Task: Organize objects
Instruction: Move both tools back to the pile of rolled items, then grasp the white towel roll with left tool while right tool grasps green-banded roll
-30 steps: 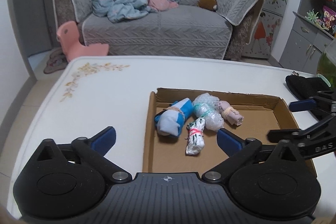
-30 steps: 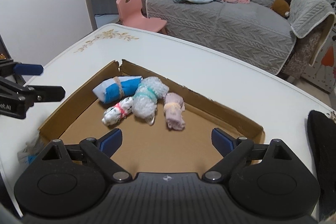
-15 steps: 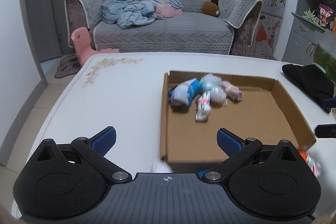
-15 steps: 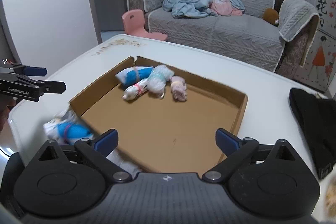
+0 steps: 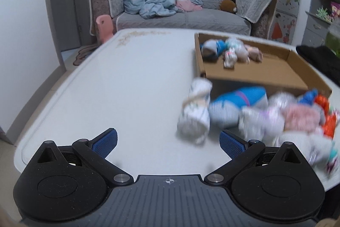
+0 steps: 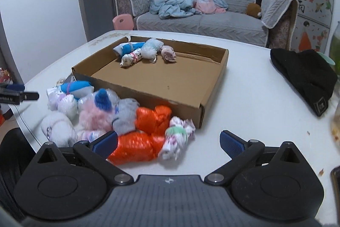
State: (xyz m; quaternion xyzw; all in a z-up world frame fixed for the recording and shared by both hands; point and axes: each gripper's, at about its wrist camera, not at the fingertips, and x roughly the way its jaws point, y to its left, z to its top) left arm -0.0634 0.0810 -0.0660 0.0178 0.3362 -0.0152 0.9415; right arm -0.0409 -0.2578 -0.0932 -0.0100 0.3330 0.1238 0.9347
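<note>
Right gripper jaws spread wide, having just been opening, nothing between the pads; it hangs over bare tabletop with the left blue pad at the edge of an orange plastic bundle, contact unclear. Left gripper jaws also spread wide and empty, over bare tabletop, right pad just beside a white rolled bundle but apart from it. Cardboard box sits open on the tabletop; four tied bundles lie together at its far corner: blue-white sock roll, small spotted roll, clear plastic bag roll, pinkish roll. Pile of loose bundles lies on the tabletop against the box's near wall: blue-white roll, white rolls, pink fluffy one, grey one, two orange ones, a white floral one with a green band. Black knit hat to the right of the box, well apart. In the left wrist view the pile is motion-blurred and cut off at the right edge, so single items are hard to tell. In the right wrist view the left gripper's tip shows only at the left edge; the lower left of the pile is hidden behind the gripper body. Grey sofa behind
</note>
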